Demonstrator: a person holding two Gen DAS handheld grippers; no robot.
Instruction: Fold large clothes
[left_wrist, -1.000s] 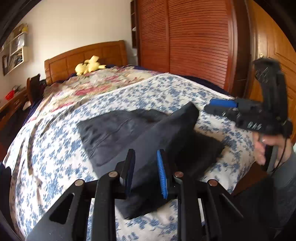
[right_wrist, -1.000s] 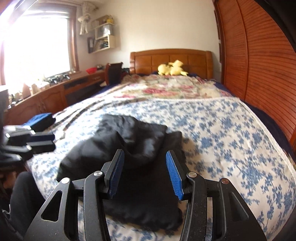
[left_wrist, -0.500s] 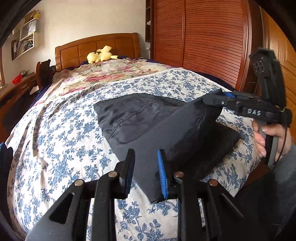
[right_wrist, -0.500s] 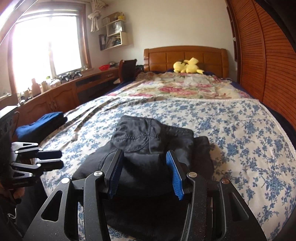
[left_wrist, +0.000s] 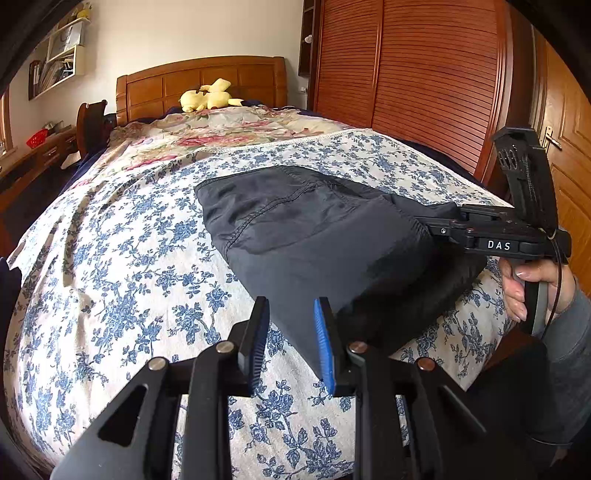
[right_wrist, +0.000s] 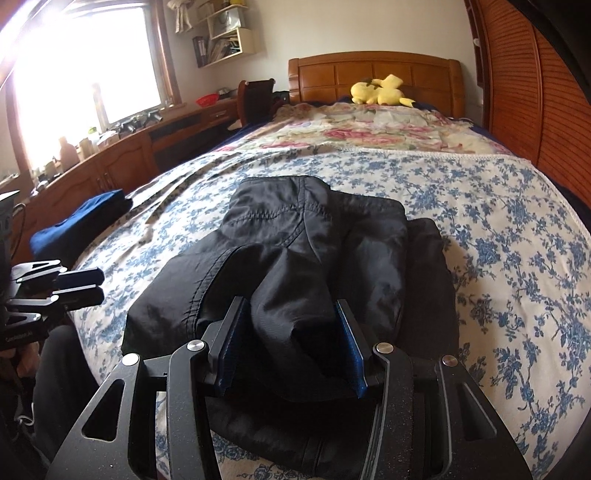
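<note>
- The black garment, of thin, slightly shiny woven fabric with stitched seams, lay partly folded near the foot end of the bed, its near part lifted off the cover in a soft ridge.
- In the right wrist view the same garment bunched into a rounded fold with creases running towards the camera, above a flatter dark layer.
- The right tongs, black metal with ribbed blue pads, were clenched on that thick bunch of cloth, the fabric filling the gap between both pads.
- In the left wrist view those right tongs reached in from the right and bit the garment's raised edge; a hand in a grey sleeve gripped the handle below them.
- The left tongs stood narrowly parted, with a corner of the black cloth between the pads and against the right-hand blue one; whether they truly pinched it I could not tell.
- From the right wrist view the left tongs showed at the left edge, beside the bed.
- The bed cover was white cotton printed with blue flowers, lightly rumpled.
- Beyond it lay a cream quilt with pink roses.
- A yellow plush toy rested against the panelled wooden headboard.
- A folded blue cloth sat at the bed's left edge.
- Slatted red-brown wardrobe doors lined the right wall.
</note>
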